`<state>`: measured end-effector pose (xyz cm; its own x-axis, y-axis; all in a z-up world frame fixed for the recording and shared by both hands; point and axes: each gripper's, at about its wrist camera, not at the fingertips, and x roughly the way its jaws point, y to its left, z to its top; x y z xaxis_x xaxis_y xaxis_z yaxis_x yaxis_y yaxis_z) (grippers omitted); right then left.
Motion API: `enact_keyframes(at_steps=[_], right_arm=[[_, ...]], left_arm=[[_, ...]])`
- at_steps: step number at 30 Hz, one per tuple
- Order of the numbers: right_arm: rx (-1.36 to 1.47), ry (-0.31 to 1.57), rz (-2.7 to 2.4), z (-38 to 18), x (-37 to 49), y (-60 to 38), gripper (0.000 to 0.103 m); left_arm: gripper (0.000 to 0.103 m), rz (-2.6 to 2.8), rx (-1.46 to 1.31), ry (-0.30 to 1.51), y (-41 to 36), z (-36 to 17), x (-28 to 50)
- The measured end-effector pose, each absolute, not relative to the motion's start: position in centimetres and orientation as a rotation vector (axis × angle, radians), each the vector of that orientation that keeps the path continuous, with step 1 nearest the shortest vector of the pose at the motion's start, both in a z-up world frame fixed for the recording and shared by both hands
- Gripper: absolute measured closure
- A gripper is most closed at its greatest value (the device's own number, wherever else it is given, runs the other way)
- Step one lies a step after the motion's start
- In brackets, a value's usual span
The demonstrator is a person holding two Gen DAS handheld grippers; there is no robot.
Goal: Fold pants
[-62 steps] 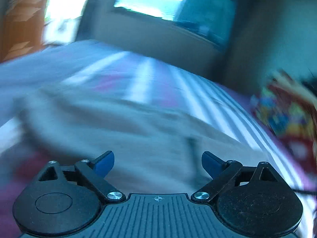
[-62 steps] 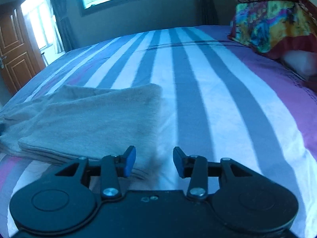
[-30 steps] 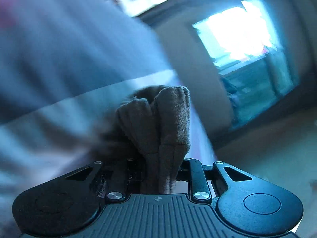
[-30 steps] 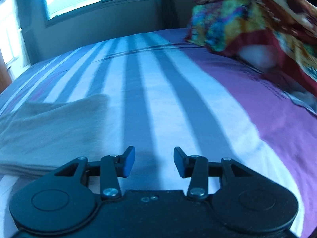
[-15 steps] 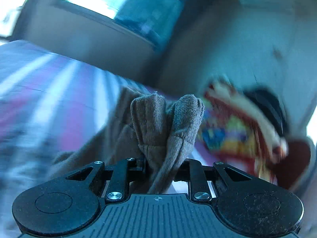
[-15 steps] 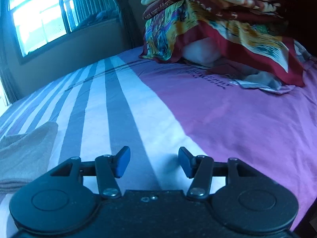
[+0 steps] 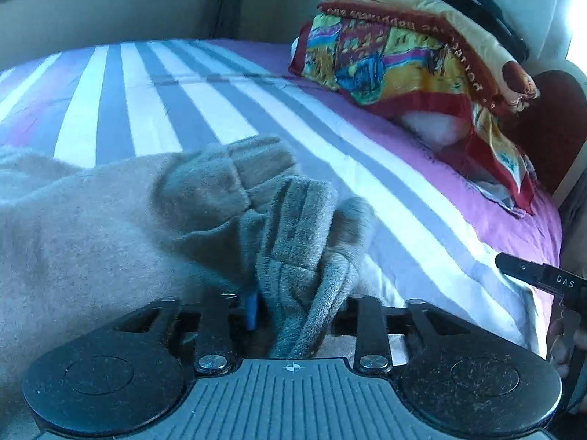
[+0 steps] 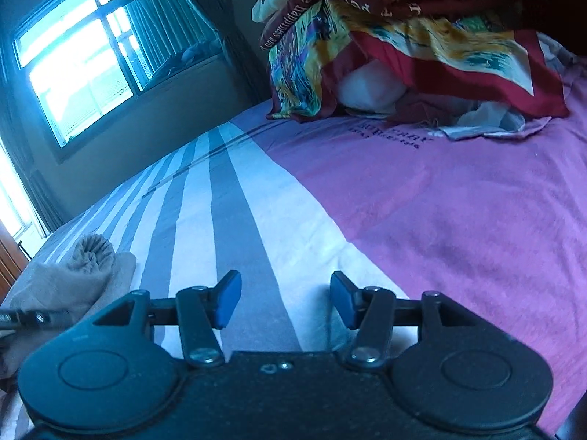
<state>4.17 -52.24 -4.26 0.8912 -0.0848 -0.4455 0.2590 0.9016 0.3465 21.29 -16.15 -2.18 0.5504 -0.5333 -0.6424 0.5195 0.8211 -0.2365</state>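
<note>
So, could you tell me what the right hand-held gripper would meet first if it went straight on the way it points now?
Probably the striped bed sheet. Nothing lies between the open fingers of the right hand-held gripper, which points slightly downward. The colourful blanket pile sits further back and to the right, though depth is hard to judge.

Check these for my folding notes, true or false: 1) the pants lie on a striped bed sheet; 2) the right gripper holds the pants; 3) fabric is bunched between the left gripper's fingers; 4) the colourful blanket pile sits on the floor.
1) True: the beige pants lie on the striped bed sheet.
2) False: the right gripper is open over the sheet with nothing between its fingers.
3) True: pants fabric is bunched inside the left gripper, whose jaws are opening.
4) False: the colourful blanket pile sits on the bed.
</note>
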Motion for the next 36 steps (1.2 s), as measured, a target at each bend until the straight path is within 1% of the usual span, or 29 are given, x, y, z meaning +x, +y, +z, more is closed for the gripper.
enact_keyframes(at_steps=[1,2,3,6,10,12,14,17,21,28,31,36], right_arm=[[0.407,0.439,-0.185,-4.3,4.2,-52.2,0.049],[0.402,0.44,-0.186,-4.4,4.1,-52.0,0.049],[0.397,0.439,-0.187,-4.3,4.0,-51.9,0.049],[0.382,0.429,-0.186,-4.2,3.9,-51.6,0.049],[0.351,0.413,-0.182,-3.6,3.4,-50.9,0.049],[0.36,0.413,-0.167,-3.3,2.9,-50.5,0.049],[0.365,0.415,-0.135,-2.9,2.4,-49.6,0.053],[0.359,0.42,-0.081,-2.4,2.4,-47.1,0.054],[0.361,0.438,0.028,-1.3,4.6,-42.7,0.054],[0.332,0.535,0.218,-0.2,9.2,-35.8,0.054],[0.323,0.557,0.227,-0.3,10.5,-34.2,0.054],[0.375,0.617,0.188,-1.2,13.4,-33.6,0.052]], left_arm=[[0.025,-0.655,-0.058,0.755,-16.0,-2.2,20.8],[0.016,-0.682,-0.105,0.747,-15.8,-2.0,20.5],[0.014,-0.713,-0.138,0.738,-16.0,-1.9,20.1],[0.014,-0.664,-0.117,0.661,-14.4,-0.2,17.9],[0.014,-0.46,-0.188,0.565,-6.5,1.0,14.5],[0.014,-0.309,-0.193,0.545,-1.2,0.5,11.9],[0.015,-0.186,-0.22,0.558,4.1,-0.9,9.1],[0.017,-0.123,-0.236,0.622,8.0,-3.4,6.4],[0.017,-0.178,-0.191,0.639,7.0,-5.1,5.6],[0.017,-0.116,-0.039,0.598,3.4,-5.7,10.4],[0.017,-0.125,-0.136,0.573,4.9,-6.8,10.1],[0.017,-0.13,-0.151,0.569,4.8,-7.3,10.2]])
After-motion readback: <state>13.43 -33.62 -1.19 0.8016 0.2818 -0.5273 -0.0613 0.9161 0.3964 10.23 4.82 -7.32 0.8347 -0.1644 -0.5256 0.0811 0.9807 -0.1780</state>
